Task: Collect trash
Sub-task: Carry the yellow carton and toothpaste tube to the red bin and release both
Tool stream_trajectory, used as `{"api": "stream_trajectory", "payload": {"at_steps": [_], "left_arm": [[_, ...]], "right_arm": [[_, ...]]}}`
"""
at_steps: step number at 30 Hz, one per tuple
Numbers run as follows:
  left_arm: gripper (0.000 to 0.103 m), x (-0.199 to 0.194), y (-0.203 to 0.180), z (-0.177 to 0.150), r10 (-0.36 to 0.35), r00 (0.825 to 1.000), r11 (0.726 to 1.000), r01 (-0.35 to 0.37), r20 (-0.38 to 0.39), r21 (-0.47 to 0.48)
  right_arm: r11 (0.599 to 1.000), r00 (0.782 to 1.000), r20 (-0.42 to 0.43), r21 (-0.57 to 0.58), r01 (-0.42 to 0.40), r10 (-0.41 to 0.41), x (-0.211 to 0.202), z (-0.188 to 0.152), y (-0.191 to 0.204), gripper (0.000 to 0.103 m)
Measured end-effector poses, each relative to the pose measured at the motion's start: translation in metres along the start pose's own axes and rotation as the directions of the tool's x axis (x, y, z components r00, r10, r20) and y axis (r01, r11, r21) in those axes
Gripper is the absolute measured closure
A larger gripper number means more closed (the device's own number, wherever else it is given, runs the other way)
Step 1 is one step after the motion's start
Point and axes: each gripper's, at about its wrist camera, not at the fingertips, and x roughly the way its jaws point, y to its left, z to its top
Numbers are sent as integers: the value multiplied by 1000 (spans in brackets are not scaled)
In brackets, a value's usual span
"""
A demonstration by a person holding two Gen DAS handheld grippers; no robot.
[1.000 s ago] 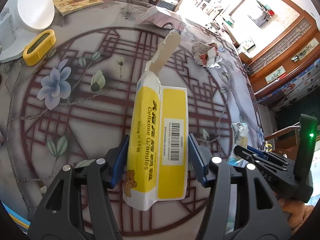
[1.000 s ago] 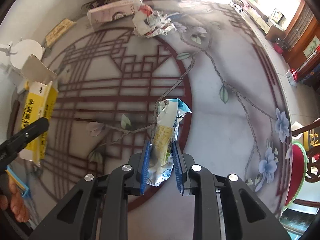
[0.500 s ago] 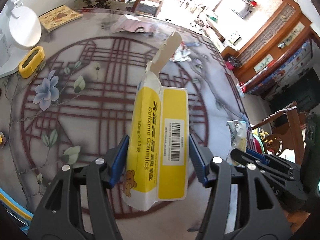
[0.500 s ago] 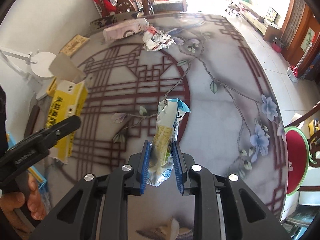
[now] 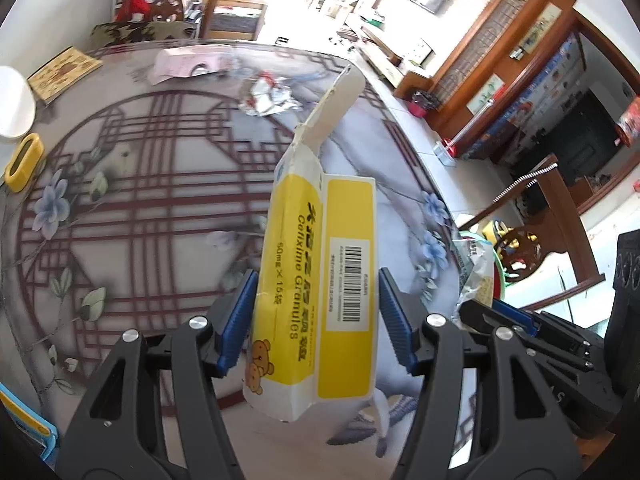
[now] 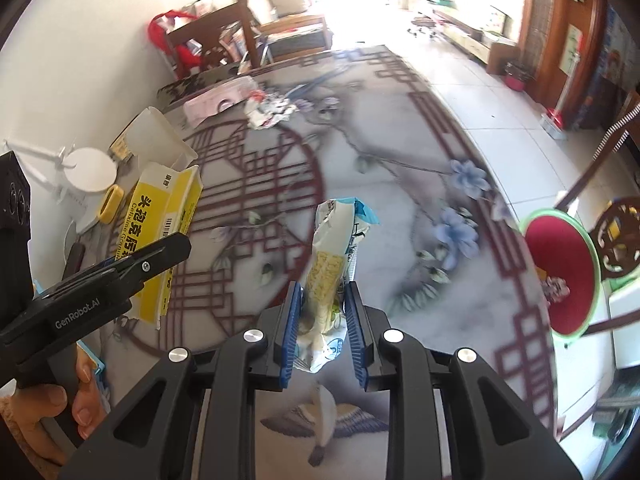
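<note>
Plainly, both grippers are loaded and held up above the table.

Left gripper (image 5: 314, 322): its blue pads pinch the lower half of a yellow medicine box (image 5: 320, 280) from both sides; the box stands upright between them, its torn top flap hanging open above.

Left gripper, from the right wrist view: it (image 6: 132, 264) shows at the left edge, clamped across the same box (image 6: 160, 220), with a hand (image 6: 76, 404) wrapped round its handle.

Right gripper (image 6: 322, 330): pads pressed close on a crumpled snack wrapper (image 6: 332, 256), white and blue with a yellow patch, which sticks up out of the grip.

Wrapper, from the left wrist view: it (image 5: 474, 268) shows at the right, over the table's right edge.

Table (image 6: 384, 184): round, grey, with a dark red lattice pattern and painted blue flowers.

Far edge of the table: a crumpled silver foil wad (image 5: 268, 94) lies beside a pink packet (image 5: 188, 65); they are close together, whether touching I cannot tell.

Far left edge: a flat printed booklet (image 5: 64, 72).

Left edge: a yellow oval ring (image 5: 23, 156) just beside a white round base (image 5: 12, 108).

Beyond the right edge: a red round stool seat (image 6: 560, 276) with a green rim, on the floor side.
</note>
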Motion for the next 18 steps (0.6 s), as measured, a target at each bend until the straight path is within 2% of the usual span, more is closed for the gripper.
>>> {"api": "stream_trajectory", "payload": {"at_steps": [7,18], "left_arm": [[46,2,-21,-4,-20,1000,999,21,-9,34],[45,8,-40,-6,-13,1000,999,14,-22,49]], "right_arm": [[999,1000,19,34,7,-7,-12,-6,-19,80],[997,1000,24,73,-1,-1,-19,-13,-44,80]]}}
